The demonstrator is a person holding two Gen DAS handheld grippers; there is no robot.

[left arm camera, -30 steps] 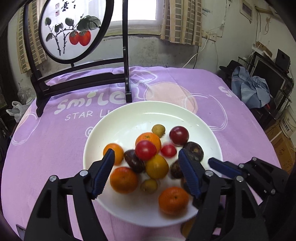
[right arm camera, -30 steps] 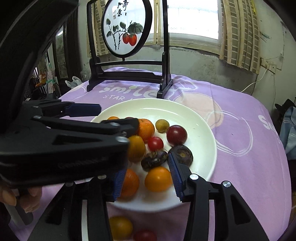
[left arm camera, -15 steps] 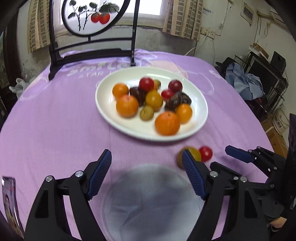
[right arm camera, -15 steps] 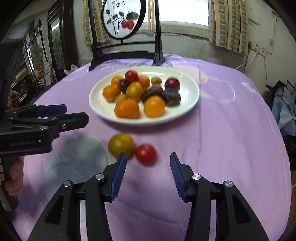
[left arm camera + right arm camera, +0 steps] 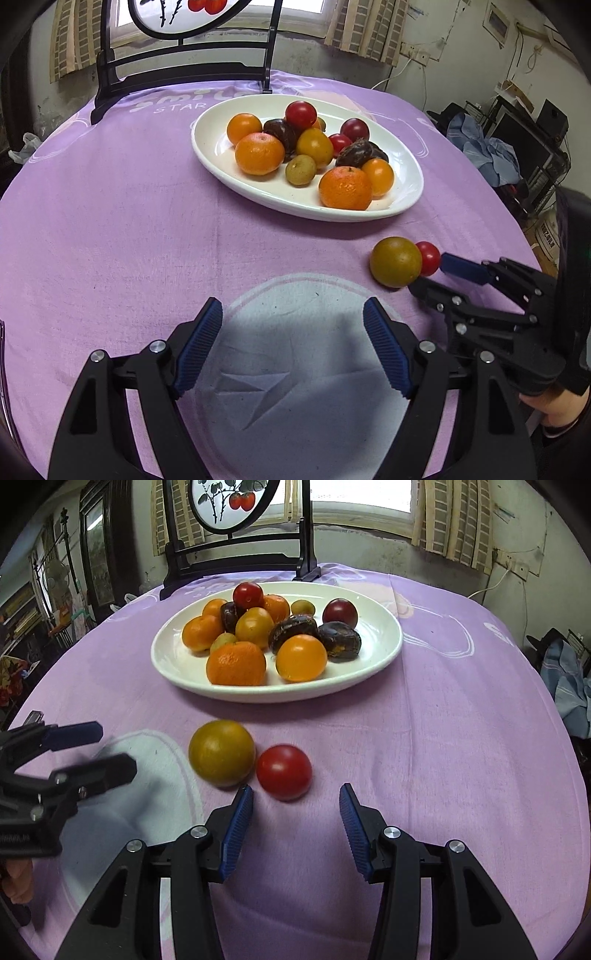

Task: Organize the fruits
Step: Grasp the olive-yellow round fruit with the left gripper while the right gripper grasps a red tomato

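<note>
Fruits heaped on white plate (image 5: pixel 384 653) toward far side of purple tablecloth (image 5: pixel 443 738): oranges, dark plums, red tomatoes, small green ones. Two strays off the plate, on cloth just in front of its near rim: olive-green round fruit (image 5: pixel 221 752) and red tomato (image 5: pixel 283 771), touching or nearly so. Right gripper (image 5: pixel 295 812) low over cloth just short of the tomato, blue pads spread wide, nothing between them. Left gripper (image 5: pixel 291 332) off to the side above pale circular print (image 5: pixel 303 362), also spread wide and empty. Behind plate, dark wooden stand (image 5: pixel 240 561) with round painted panel.
</note>
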